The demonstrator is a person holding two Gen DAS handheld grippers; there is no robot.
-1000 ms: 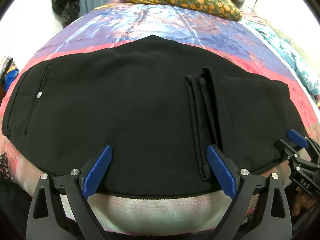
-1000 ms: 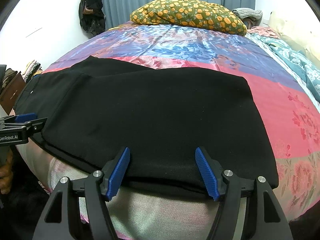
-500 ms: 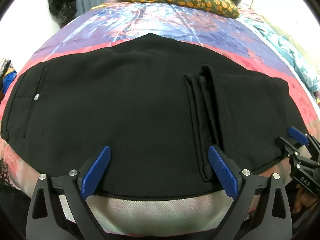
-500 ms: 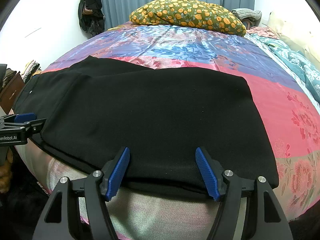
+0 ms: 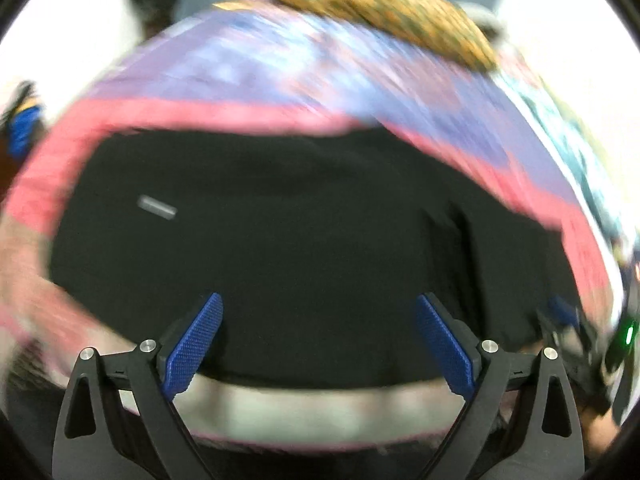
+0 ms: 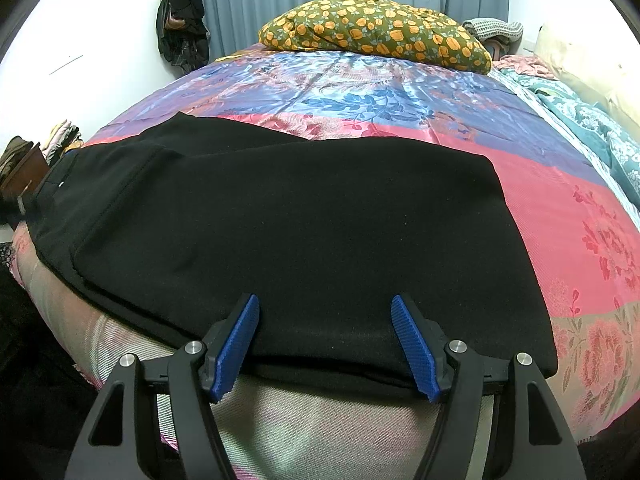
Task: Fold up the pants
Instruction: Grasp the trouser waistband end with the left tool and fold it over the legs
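Since the earlier frame, left gripper (image 5: 318,344) is swinging left along pants (image 6: 304,224); its view is blurring. Pants are lying part-folded on bed (image 6: 580,240). Both grippers, right (image 6: 325,346) too, are gaping wide, holding nothing. Next: probably seize the waist end and fold over.

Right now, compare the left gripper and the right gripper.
The left gripper has its jaws spread wider than the right gripper. The left gripper's view is motion-blurred; the right gripper's is sharp. Both are open, empty, and poised at the near edge of the black pants.
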